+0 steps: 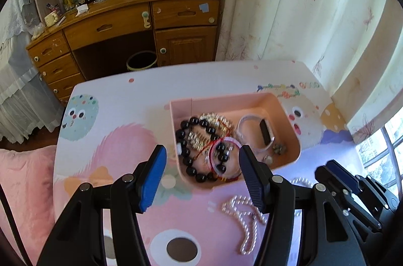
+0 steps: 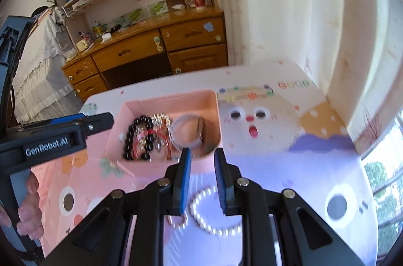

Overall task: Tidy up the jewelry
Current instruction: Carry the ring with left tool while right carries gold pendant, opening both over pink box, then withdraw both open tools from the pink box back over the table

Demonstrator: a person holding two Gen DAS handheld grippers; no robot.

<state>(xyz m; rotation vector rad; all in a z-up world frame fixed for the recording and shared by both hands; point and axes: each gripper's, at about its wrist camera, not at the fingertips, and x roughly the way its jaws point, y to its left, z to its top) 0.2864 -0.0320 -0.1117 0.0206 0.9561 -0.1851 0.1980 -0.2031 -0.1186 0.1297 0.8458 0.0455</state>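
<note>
A pink tray (image 1: 289, 114) sits on the cartoon-print table and holds a black bead bracelet (image 1: 186, 152), a gold and silver bracelet (image 1: 214, 122), a pink bangle (image 1: 226, 155) and a white watch (image 1: 262, 132). A white pearl necklace (image 1: 245, 223) lies on the table in front of the tray. My left gripper (image 1: 202, 175) is open and empty, above the tray's near edge. My right gripper (image 2: 202, 180) is open, just above the pearl necklace (image 2: 201, 205), with nothing between its fingers. The tray (image 2: 161, 99) also shows in the right wrist view.
The table (image 1: 113, 94) carries a colourful cartoon print, with its far edge toward a wooden desk (image 1: 121, 24) and a bin (image 1: 141, 60) under it. A curtain (image 1: 314, 1) hangs at the right. A pink bed cover (image 1: 22, 190) lies at the left.
</note>
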